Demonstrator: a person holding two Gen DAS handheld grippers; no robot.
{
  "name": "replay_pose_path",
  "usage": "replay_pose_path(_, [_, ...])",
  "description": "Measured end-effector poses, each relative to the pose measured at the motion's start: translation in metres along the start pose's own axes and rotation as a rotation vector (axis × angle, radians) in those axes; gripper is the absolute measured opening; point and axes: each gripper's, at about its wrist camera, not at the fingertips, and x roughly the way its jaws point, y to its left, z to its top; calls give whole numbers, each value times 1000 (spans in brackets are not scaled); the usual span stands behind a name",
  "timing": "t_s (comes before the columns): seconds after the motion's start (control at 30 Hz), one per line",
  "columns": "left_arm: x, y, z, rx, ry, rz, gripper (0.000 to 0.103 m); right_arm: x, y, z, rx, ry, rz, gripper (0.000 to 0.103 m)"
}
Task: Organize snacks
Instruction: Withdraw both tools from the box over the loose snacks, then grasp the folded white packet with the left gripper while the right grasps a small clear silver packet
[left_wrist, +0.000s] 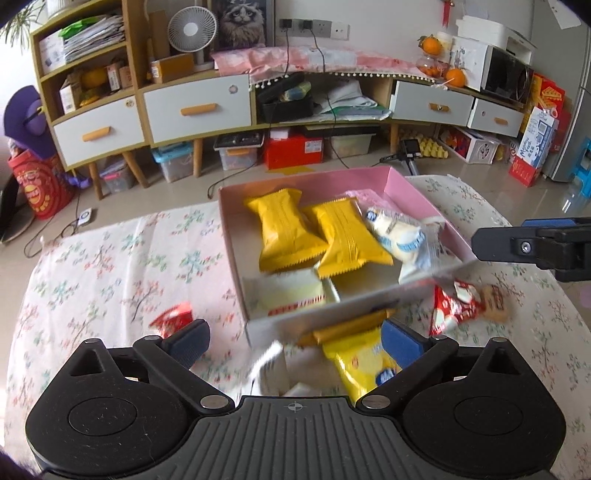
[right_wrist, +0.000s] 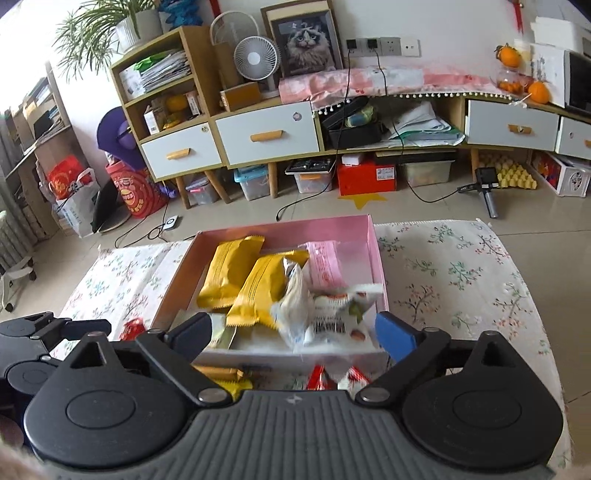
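Snacks (left_wrist: 284, 230) fill pink box (left_wrist: 417, 199); both grippers' fingers (left_wrist: 400, 341) wide, empty.

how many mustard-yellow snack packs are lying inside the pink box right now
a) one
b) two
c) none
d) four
b: two mustard-yellow packs lie side by side inside the pink box, next to a white-and-blue pack.

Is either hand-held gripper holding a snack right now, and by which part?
Neither. The left hand-held gripper and right hand-held gripper are both open, with nothing between the pads.
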Motion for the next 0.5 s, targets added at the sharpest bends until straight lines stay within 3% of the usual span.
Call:
replay_pose_path(0.17, [-18,3,-15,-16,22,-14,100,-9,2,-11,-31,14,2,99])
replay_pose_path(0.37, [-34,10,-43,-73,-28,-42,103,-18,5,-31,-72,17,21,103])
replay_pose_path(0.5, [-37,12,-60,-79,-22,-32,103,-23,7,-45,-123,16,28,103])
